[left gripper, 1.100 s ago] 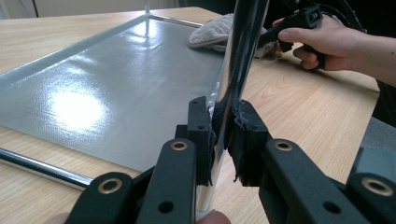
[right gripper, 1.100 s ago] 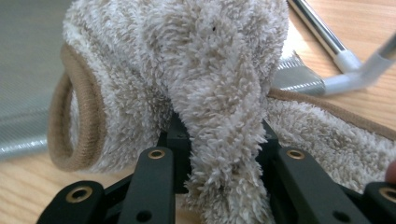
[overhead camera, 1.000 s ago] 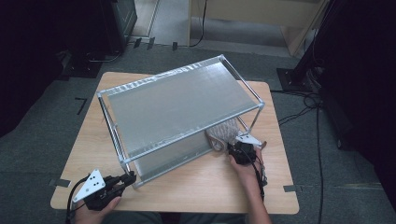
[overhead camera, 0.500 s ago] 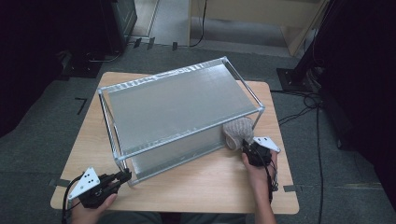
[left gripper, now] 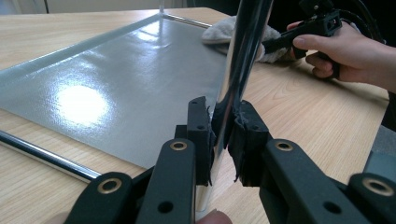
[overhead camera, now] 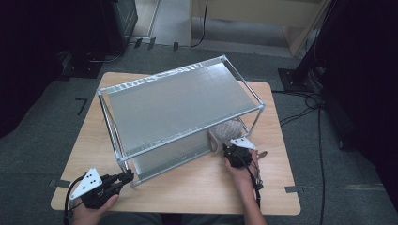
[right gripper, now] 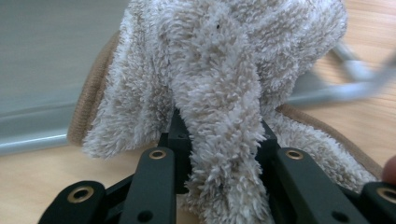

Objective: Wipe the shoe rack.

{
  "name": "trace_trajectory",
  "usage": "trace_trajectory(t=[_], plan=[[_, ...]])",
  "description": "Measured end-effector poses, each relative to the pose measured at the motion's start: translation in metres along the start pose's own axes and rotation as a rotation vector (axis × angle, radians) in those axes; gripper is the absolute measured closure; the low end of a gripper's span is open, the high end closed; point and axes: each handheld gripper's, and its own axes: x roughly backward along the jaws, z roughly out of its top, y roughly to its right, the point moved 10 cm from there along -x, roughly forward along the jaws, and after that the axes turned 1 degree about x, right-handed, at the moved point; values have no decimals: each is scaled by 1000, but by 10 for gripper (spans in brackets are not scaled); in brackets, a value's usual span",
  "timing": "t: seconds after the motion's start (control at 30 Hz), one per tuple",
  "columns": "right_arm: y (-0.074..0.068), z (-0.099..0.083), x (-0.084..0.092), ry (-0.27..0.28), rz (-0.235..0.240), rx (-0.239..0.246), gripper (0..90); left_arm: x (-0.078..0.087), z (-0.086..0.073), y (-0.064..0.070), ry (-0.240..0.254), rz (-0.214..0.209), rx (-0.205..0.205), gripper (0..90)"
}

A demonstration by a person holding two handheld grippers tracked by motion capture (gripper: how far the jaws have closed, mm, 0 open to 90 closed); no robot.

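Note:
A two-tier metal shelf rack (overhead camera: 178, 101) stands on the wooden table (overhead camera: 197, 183). My left gripper (overhead camera: 124, 177) is shut on the rack's near-left chrome post (left gripper: 243, 60), pads on both sides of the tube (left gripper: 219, 135). A beige fluffy towel (overhead camera: 225, 133) lies at the right end of the lower shelf (left gripper: 116, 79). My right gripper (overhead camera: 233, 151) is shut on a fold of that towel (right gripper: 219, 112), which bulges up between its jaws. In the left gripper view the right hand and its gripper (left gripper: 299, 35) show beside the towel (left gripper: 219, 30).
The rack covers most of the table's middle. Bare wood runs along the near edge between the two hands. Cables (overhead camera: 305, 105) lie on the grey floor at the right, and dark furniture (overhead camera: 117, 18) stands behind the table.
The right hand first drew the towel out to the right, then moved back left toward the lower shelf. The left gripper has stayed on the post.

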Motion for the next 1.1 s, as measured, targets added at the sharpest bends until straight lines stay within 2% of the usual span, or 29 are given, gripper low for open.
trace_trajectory(t=[0.07, 0.27, 0.33, 0.43, 0.5, 0.6, 0.7, 0.73, 0.83, 0.97, 1.0, 1.1], plan=[[-21, 0, 0, 3, 30, 35, 700, 0, 0, 0, 0, -1, 0, 792], [-94, -1, 4, 14, 187, 164, 698, -3, 0, 5, -4, -11, -12, 795], [-122, -4, 6, 18, 243, 177, 698, -3, 0, 6, -4, -15, -13, 795], [-157, -8, 12, 29, 306, 233, 697, -4, 0, 7, -7, -21, -11, 794], [-177, -12, 17, 25, 354, 263, 696, -4, 0, 9, -8, -26, -8, 794], [-197, -16, 22, 28, 394, 305, 695, -5, 0, 11, -9, -33, -17, 794], [-199, -15, 23, 36, 400, 339, 693, -5, 0, 12, -10, -36, -20, 795], [-197, -14, 22, 33, 412, 325, 692, -5, -1, 13, -11, -38, -23, 796], [-182, -11, 18, 28, 388, 299, 691, -5, -1, 13, -12, -40, -25, 797], [-152, -5, 9, 19, 338, 258, 715, -5, -1, 13, -14, -36, -36, 798], [-143, -5, 7, 4, 331, 237, 721, -5, -1, 13, -16, -27, -50, 799], [-113, -1, 1, -15, 272, 181, 735, -4, -1, 13, -19, -22, -56, 803]])
